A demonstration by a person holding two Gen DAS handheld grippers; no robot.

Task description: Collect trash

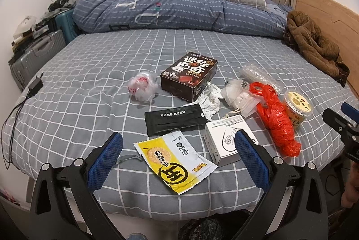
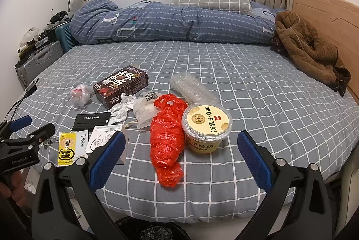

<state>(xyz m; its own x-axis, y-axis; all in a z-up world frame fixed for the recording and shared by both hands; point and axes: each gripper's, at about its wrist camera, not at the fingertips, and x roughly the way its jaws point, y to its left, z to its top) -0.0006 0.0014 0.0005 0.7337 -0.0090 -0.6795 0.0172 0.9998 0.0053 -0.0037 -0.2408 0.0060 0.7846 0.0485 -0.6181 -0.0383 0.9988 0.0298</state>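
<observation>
Left tool [image 1: 178, 151] wide open, empty; flat yellow-white snack wrapper [image 1: 174, 161] lies directly between fingers, long axis diagonal. Right tool [image 2: 181, 148] wide open, empty, facing crumpled red plastic bag [image 2: 167, 139].

Red bag [image 2: 167, 141], grey white-checked sheet [image 2: 258, 91]

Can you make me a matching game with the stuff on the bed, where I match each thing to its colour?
Things:
1. plastic bag
2. cookie box
3. tissue
4. yogurt cup

Colours:
A. white
B. yellow
C. red
D. dark brown

Pairs: 1-C, 2-D, 3-A, 4-B
</observation>
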